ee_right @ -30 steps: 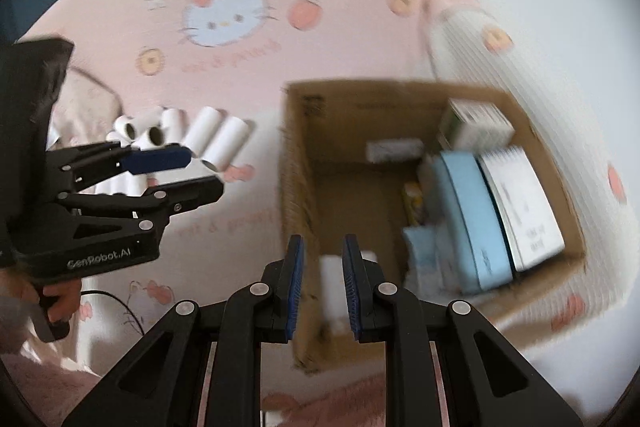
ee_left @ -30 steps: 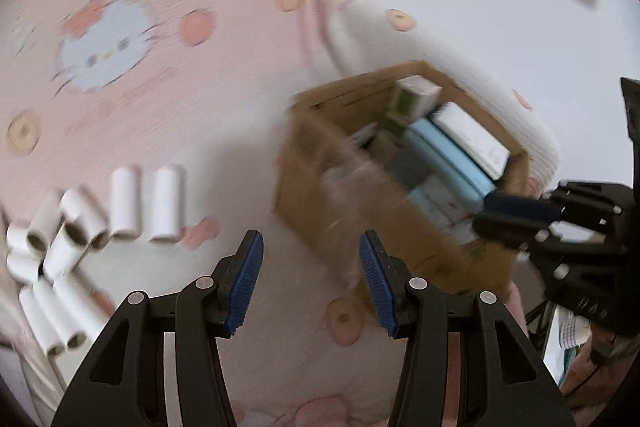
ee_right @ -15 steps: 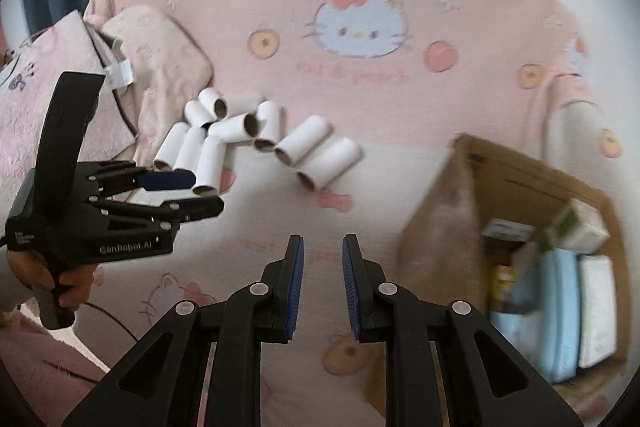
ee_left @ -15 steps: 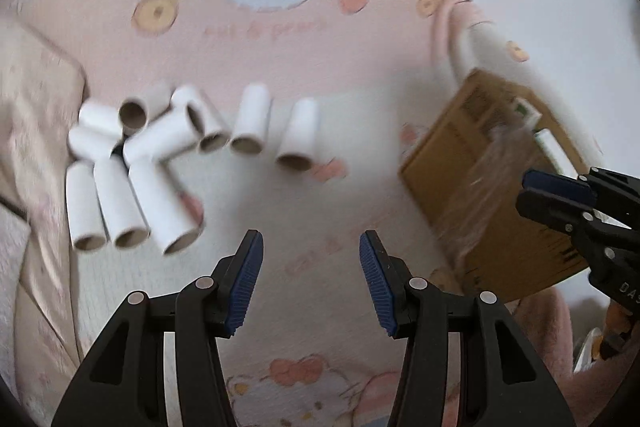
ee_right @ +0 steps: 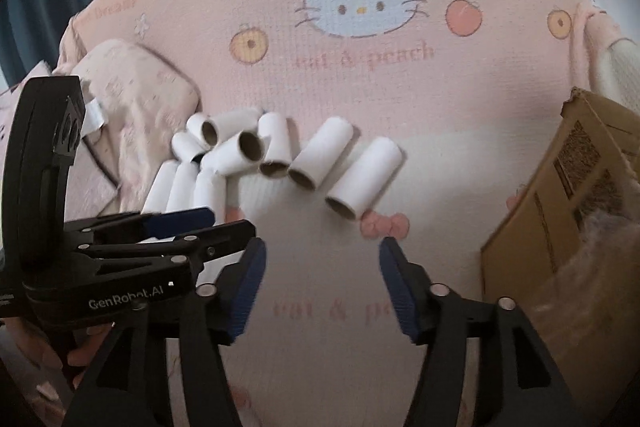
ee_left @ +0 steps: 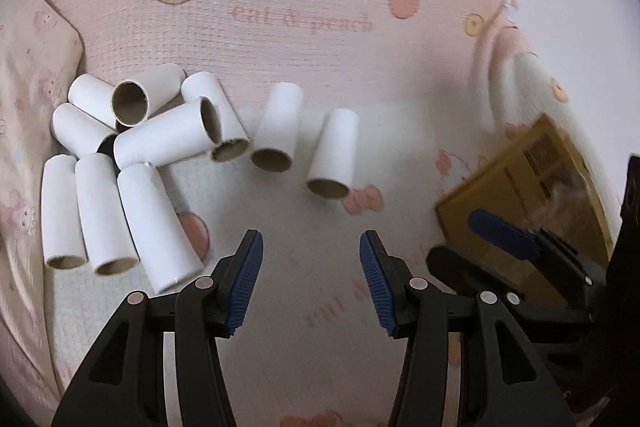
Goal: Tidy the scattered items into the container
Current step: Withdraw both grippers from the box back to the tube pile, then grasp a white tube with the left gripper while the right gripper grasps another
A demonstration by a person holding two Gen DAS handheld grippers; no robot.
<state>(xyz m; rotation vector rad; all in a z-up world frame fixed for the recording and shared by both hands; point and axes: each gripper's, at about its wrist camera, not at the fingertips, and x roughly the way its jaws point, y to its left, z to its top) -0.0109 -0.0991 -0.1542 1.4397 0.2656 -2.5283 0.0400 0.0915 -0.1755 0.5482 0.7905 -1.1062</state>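
Left wrist view first: the left gripper (ee_left: 311,281) has its jaws spread wide with nothing between them. Straight ahead and a bit up lies the nearest tube (ee_left: 334,154), a white cardboard roll flat on the pink blanket (ee_left: 320,67), its open end facing the camera. Its long axis runs pretty much away from the claw, tilted slightly right at the far end, so the fingers already straddle it crosswise, which looks like the easy way to pinch it. A second roll (ee_left: 277,127) sits just beside it to the left, not touching as far as I can tell. The rest of the pile (ee_left: 132,163) is bunched further left, some stacked on each other. The cardboard box (ee_left: 528,195) is off to the right, blurry, with the right gripper (ee_left: 500,233) in front of it.

Right wrist view: the right gripper (ee_right: 322,285) is also gaping and holding nothing. That same loose roll (ee_right: 366,177) lies ahead, slanted up to the right, with bare blanket all around its near end. The box (ee_right: 560,211) is just to the right, its wall close to the right finger. The left gripper (ee_right: 188,223) pokes in from the left, near the pile.

I'd say either claw could reach it; the right one sits closer to the box for the drop.
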